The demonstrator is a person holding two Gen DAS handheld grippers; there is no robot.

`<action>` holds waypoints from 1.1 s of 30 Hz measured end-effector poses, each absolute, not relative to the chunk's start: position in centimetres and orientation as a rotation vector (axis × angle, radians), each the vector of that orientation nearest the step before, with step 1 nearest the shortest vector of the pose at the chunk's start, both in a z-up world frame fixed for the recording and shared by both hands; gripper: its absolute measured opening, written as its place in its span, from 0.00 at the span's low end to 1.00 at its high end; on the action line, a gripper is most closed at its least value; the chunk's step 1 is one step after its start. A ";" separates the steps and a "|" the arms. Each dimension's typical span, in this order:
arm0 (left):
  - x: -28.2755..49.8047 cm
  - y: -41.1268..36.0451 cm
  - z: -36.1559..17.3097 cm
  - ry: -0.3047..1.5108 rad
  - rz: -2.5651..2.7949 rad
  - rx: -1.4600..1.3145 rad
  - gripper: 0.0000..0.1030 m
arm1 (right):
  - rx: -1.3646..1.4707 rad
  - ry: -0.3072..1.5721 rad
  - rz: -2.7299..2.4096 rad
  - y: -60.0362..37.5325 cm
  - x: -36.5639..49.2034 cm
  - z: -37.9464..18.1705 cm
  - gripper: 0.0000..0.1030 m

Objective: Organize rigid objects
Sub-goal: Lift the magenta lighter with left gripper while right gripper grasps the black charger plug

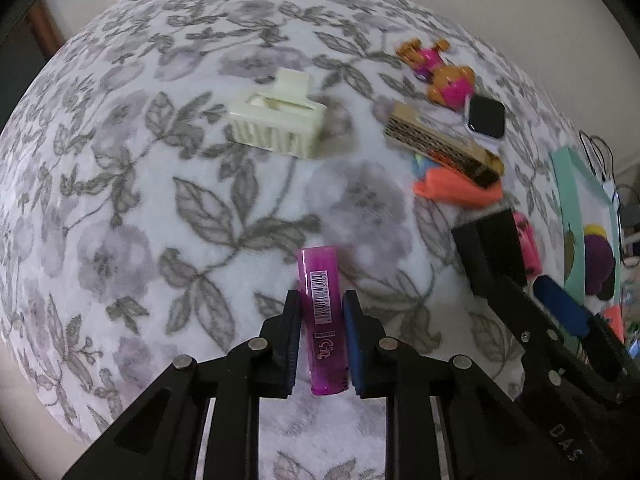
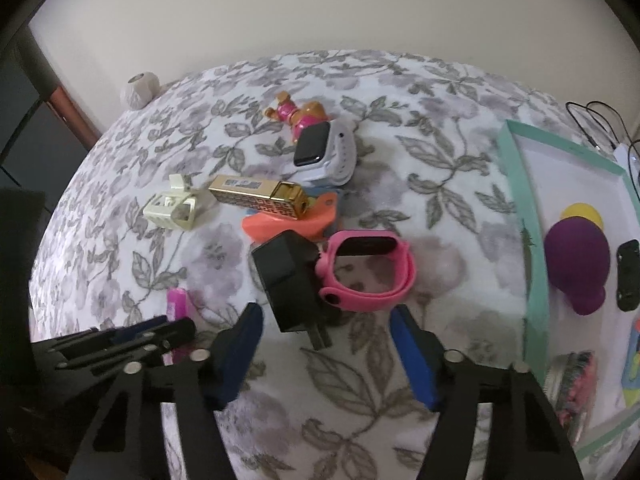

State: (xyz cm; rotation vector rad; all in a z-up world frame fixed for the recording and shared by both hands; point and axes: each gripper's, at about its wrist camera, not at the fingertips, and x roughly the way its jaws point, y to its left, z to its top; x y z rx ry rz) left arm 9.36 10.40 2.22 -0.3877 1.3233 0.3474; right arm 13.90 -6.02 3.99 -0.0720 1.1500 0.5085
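My left gripper (image 1: pixel 321 300) is shut on a purple lighter (image 1: pixel 320 312) and holds it just above the floral cloth. The lighter also shows in the right wrist view (image 2: pixel 177 304) beside the left gripper (image 2: pixel 160 332). My right gripper (image 2: pixel 326 320) is open and empty, with a black plug adapter (image 2: pixel 286 280) and a pink watch band (image 2: pixel 368 272) just ahead between its fingers. Further off lie a gold lighter (image 2: pixel 260 196), an orange piece (image 2: pixel 288 222), a white smartwatch (image 2: pixel 320 152), a toy bear (image 2: pixel 298 114) and a cream hair clip (image 1: pixel 278 120).
A teal-rimmed tray (image 2: pixel 520 200) at the right holds a purple object (image 2: pixel 578 264), a small black item (image 2: pixel 627 274) and other things. A round white object (image 2: pixel 138 90) sits at the far left edge of the table. Cables (image 2: pixel 600 120) lie beyond the tray.
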 end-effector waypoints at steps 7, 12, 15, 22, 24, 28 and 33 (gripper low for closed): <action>9.1 13.5 2.1 1.302 0.397 -0.432 0.20 | -0.083 1.150 0.543 -4.5 14.1 3.6 0.49; 9.1 14.0 1.6 1.302 0.405 -0.414 0.20 | -0.102 1.153 0.543 -3.6 14.5 2.9 0.49; 9.3 14.4 1.4 1.302 0.408 -0.400 0.20 | -0.098 1.162 0.538 -3.4 14.7 2.4 0.46; 9.1 14.9 1.7 1.301 0.420 -0.374 0.20 | -0.073 1.143 0.535 -3.9 14.8 2.8 0.34; 9.5 13.6 1.4 1.300 0.428 -0.364 0.20 | -0.063 1.143 0.541 -4.1 14.7 3.0 0.33; 9.5 11.8 1.9 1.288 0.443 -0.357 0.20 | -0.052 1.140 0.545 -4.6 14.4 3.3 0.33; 9.5 11.2 3.3 1.245 0.459 -0.361 0.20 | -0.055 1.135 0.545 -5.2 14.0 3.7 0.32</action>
